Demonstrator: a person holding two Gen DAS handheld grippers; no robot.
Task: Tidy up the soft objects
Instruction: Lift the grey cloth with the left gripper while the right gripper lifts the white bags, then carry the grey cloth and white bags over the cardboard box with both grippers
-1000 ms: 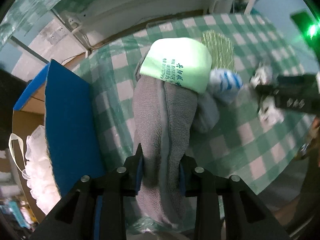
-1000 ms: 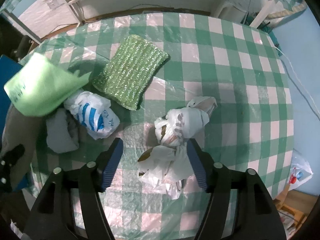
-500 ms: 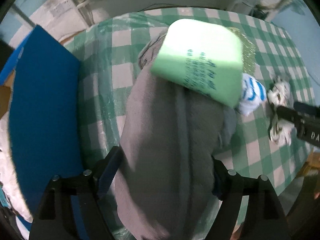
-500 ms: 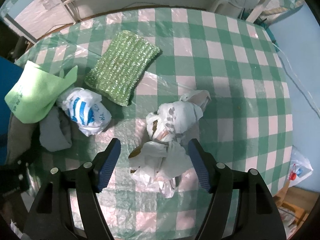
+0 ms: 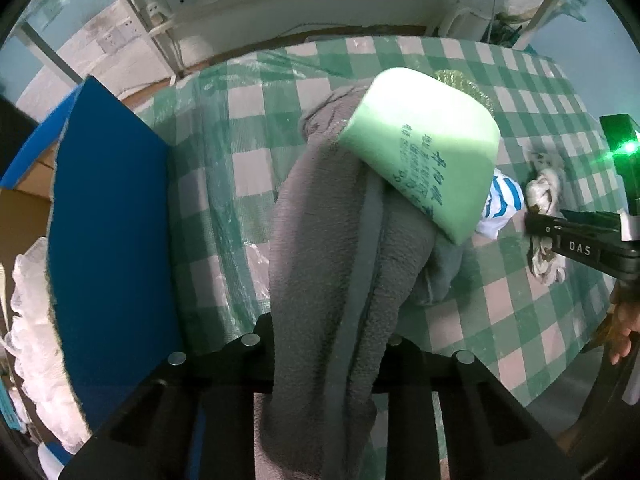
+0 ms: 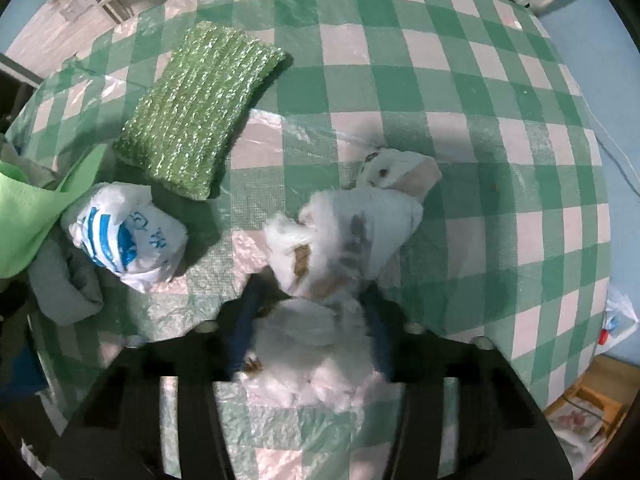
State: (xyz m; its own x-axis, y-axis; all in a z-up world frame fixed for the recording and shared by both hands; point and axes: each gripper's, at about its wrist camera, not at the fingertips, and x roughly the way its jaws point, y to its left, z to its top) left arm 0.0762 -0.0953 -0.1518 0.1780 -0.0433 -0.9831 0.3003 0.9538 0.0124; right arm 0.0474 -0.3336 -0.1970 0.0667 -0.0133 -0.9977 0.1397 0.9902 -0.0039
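Gripper fingers of the left gripper (image 5: 326, 344) clamp a grey fleece towel (image 5: 340, 248) at lower centre, a light green cloth (image 5: 420, 152) draped on its far end. The right gripper (image 6: 308, 320) clamps a crumpled white plastic bag (image 6: 344, 232); beyond, upper left, a glittery green sponge (image 6: 200, 108) lies on the checked tablecloth (image 6: 480, 100).

Our right gripper (image 6: 308, 320) has closed in on the crumpled white plastic bag (image 6: 344, 236), which now fills the gap between its fingers. Our left gripper (image 5: 328, 344), wide open half a second ago, grips the grey towel (image 5: 340, 264) again.
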